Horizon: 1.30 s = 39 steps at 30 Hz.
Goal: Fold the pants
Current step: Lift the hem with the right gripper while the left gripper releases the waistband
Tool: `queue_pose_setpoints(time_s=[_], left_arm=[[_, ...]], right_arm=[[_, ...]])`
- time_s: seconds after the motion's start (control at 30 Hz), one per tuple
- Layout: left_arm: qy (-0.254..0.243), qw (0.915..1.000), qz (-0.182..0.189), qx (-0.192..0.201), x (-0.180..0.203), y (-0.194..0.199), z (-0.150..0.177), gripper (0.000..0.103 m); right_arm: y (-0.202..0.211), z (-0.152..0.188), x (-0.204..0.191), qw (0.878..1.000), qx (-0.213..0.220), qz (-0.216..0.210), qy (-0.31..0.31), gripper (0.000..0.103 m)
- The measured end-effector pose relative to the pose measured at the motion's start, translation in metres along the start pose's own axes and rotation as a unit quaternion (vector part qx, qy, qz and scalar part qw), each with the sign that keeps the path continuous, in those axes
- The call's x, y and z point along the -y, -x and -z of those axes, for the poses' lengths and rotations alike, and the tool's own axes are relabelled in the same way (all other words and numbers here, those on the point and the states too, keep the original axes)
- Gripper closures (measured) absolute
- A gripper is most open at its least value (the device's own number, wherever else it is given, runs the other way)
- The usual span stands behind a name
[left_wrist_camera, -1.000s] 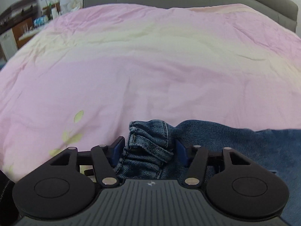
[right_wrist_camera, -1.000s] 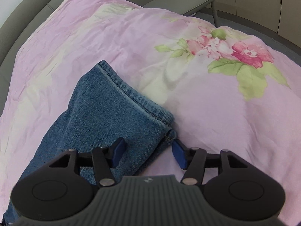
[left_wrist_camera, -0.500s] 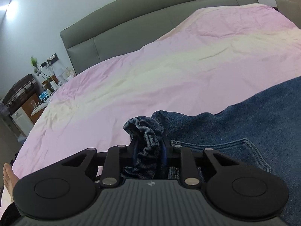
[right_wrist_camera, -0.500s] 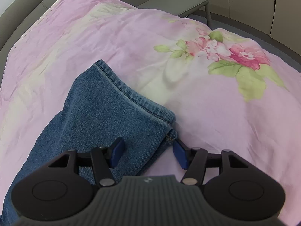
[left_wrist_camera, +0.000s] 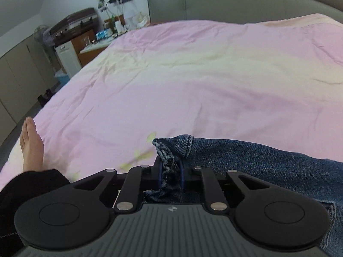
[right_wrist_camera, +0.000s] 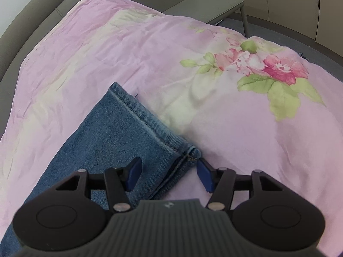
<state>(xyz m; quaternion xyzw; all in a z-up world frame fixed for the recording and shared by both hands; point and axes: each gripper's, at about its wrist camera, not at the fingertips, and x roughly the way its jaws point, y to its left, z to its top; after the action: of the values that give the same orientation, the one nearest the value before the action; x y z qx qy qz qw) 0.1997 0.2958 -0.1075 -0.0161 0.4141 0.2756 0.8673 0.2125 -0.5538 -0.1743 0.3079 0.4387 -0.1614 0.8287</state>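
Observation:
Blue denim pants [left_wrist_camera: 257, 160] lie on a pink bedspread [left_wrist_camera: 193, 75]. My left gripper [left_wrist_camera: 170, 174] is shut on a bunched waistband corner of the pants, which stretch away to the right. In the right wrist view the pants' leg end [right_wrist_camera: 120, 132] lies flat with its hem [right_wrist_camera: 150, 120] running diagonally. My right gripper [right_wrist_camera: 169, 171] is open, its blue pads on either side of the hem's near corner [right_wrist_camera: 193, 152], just above the fabric.
A grey headboard [left_wrist_camera: 235, 0] runs along the bed's far side. A nightstand with clutter [left_wrist_camera: 96, 40] and a suitcase [left_wrist_camera: 75, 21] stand at far left. A bare foot [left_wrist_camera: 30, 143] rests by the bed's left edge. A grey bench [right_wrist_camera: 203, 6] stands beyond the floral print [right_wrist_camera: 268, 68].
My left gripper closed on the waistband corner, then swung left with it. My right gripper stayed open over the hem corner and barely moved.

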Motion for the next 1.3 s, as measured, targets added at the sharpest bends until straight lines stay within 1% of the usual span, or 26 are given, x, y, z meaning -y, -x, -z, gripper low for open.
queue_pose_setpoints(time_s=[0.07,0.1,0.13,0.2,0.23,0.27,0.4,0.47,0.53,0.63,0.7,0.77,0.8,0.83,0.87,0.9,0.93,0.97,1.0,1.07,1.1,1.13,1.2,1.23,1.27,1.3], left_arm=[[-0.036,0.9992,-0.010,0.010,0.013,-0.003,0.006,0.085],[-0.044,0.9989,-0.013,0.007,0.018,-0.004,0.007,0.085],[-0.039,0.9992,-0.010,-0.001,0.018,-0.004,0.006,0.083],[-0.025,0.9997,0.001,-0.002,0.011,-0.001,0.003,0.072],[-0.025,0.9997,0.003,0.002,0.008,0.002,0.002,0.052],[-0.029,0.9996,0.001,0.008,0.006,0.007,0.002,0.048],[-0.038,0.9991,0.000,0.019,0.005,0.037,0.007,0.047],[-0.037,0.9990,0.016,0.021,0.005,0.055,0.012,0.047],[-0.034,0.9987,0.039,0.004,0.008,0.070,0.017,0.047],[-0.006,0.9952,0.095,-0.026,0.013,0.091,0.031,0.047],[0.018,0.9902,0.129,-0.050,0.018,0.102,0.044,0.047],[0.050,0.9816,0.171,-0.069,0.021,0.114,0.060,0.047],[0.072,0.9758,0.190,-0.082,0.022,0.117,0.069,0.047],[0.090,0.9695,0.206,-0.097,0.024,0.120,0.077,0.047],[0.106,0.9633,0.221,-0.110,0.027,0.122,0.085,0.047],[0.125,0.9569,0.233,-0.120,0.028,0.123,0.094,0.047],[0.142,0.9520,0.240,-0.127,0.029,0.124,0.102,0.045],[0.160,0.9460,0.247,-0.136,0.031,0.126,0.111,0.043],[0.172,0.9411,0.254,-0.143,0.033,0.126,0.119,0.040],[0.206,0.9274,0.268,-0.160,0.037,0.124,0.137,0.036],[0.226,0.9183,0.277,-0.170,0.039,0.121,0.145,0.034],[0.253,0.9065,0.287,-0.178,0.040,0.118,0.154,0.034],[0.303,0.8820,0.309,-0.185,0.044,0.109,0.168,0.031],[0.311,0.8791,0.312,-0.184,0.048,0.104,0.172,0.036],[0.309,0.8807,0.307,-0.187,0.053,0.101,0.175,0.059],[0.308,0.8801,0.307,-0.191,0.057,0.098,0.178,0.069]], right_arm=[[-0.001,0.000,0.000,1.000,0.000,-0.002,0.003,0.047],[-0.001,0.000,0.001,1.000,0.000,-0.004,0.004,0.047],[-0.002,0.000,0.003,1.000,-0.001,-0.007,0.002,0.047],[-0.003,0.000,0.007,1.000,-0.001,-0.014,-0.004,0.047],[-0.004,0.000,0.009,1.000,-0.001,-0.018,-0.009,0.047],[-0.004,0.001,0.012,1.000,0.000,-0.023,-0.017,0.047],[0.000,0.000,0.020,0.998,0.012,-0.038,-0.044,0.048],[0.008,-0.002,0.021,0.998,0.023,-0.043,-0.044,0.048],[0.012,-0.006,0.023,0.997,0.026,-0.051,-0.049,0.048],[0.004,-0.005,0.030,0.995,-0.013,-0.044,-0.090,0.048],[-0.003,0.000,0.034,0.991,-0.025,-0.063,-0.118,0.048],[-0.011,0.005,0.035,0.987,-0.027,-0.079,-0.134,0.048],[-0.015,0.007,0.035,0.987,-0.024,-0.081,-0.139,0.048],[-0.020,0.008,0.034,0.987,-0.021,-0.080,-0.141,0.051],[-0.023,0.009,0.032,0.987,-0.017,-0.076,-0.140,0.064],[-0.025,0.010,0.031,0.988,-0.013,-0.072,-0.139,0.068],[-0.026,0.011,0.030,0.987,-0.008,-0.072,-0.140,0.081],[-0.025,0.011,0.029,0.987,-0.003,-0.071,-0.142,0.087],[-0.021,0.011,0.029,0.987,0.001,-0.073,-0.142,0.089],[-0.006,0.005,0.024,0.987,0.021,-0.092,-0.131,0.095],[0.004,0.002,0.021,0.987,0.032,-0.104,-0.120,0.096],[0.015,-0.002,0.016,0.987,0.044,-0.114,-0.105,0.096],[0.031,-0.006,0.008,0.988,0.064,-0.116,-0.078,0.098],[0.032,-0.007,0.007,0.989,0.068,-0.109,-0.070,0.098],[0.028,-0.008,0.009,0.990,0.059,-0.100,-0.074,0.098],[0.019,-0.008,0.014,0.991,0.045,-0.092,-0.089,0.098]])
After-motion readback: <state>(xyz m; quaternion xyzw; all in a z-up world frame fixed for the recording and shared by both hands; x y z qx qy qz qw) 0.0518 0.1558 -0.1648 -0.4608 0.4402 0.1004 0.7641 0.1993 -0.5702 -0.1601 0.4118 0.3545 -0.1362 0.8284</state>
